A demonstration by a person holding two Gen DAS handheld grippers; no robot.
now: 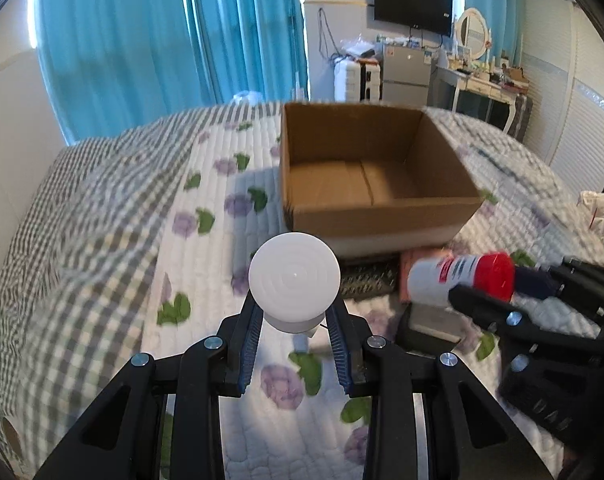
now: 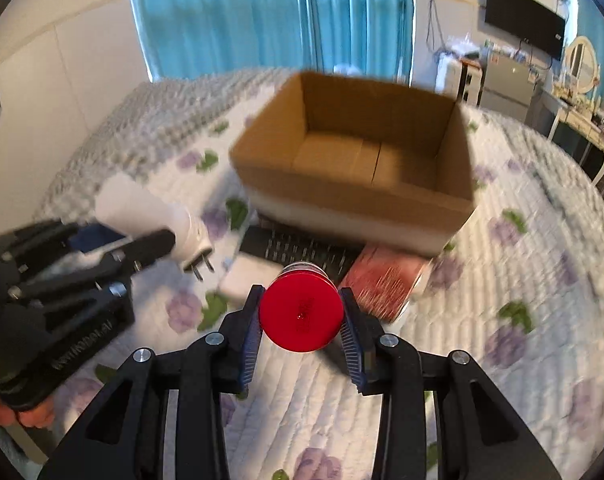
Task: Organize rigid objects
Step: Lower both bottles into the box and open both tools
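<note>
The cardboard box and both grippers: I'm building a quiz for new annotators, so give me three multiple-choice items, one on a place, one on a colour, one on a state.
1. Where does the black keyboard lie?
A. inside the box
B. on the quilt, against the box's near side
C. on the dresser

2. What colour is the cap of the bottle in the right gripper?
A. red
B. green
C. yellow

3. What is the state of the cardboard box?
A. taped shut
B. open, filled with items
C. open, nothing inside

Answers: 1 B, the keyboard sits just in front of the box wall. 2 A, the round cap between the jaws is red. 3 C, only bare cardboard floor shows. The left gripper grips a white plug-in device.
</note>
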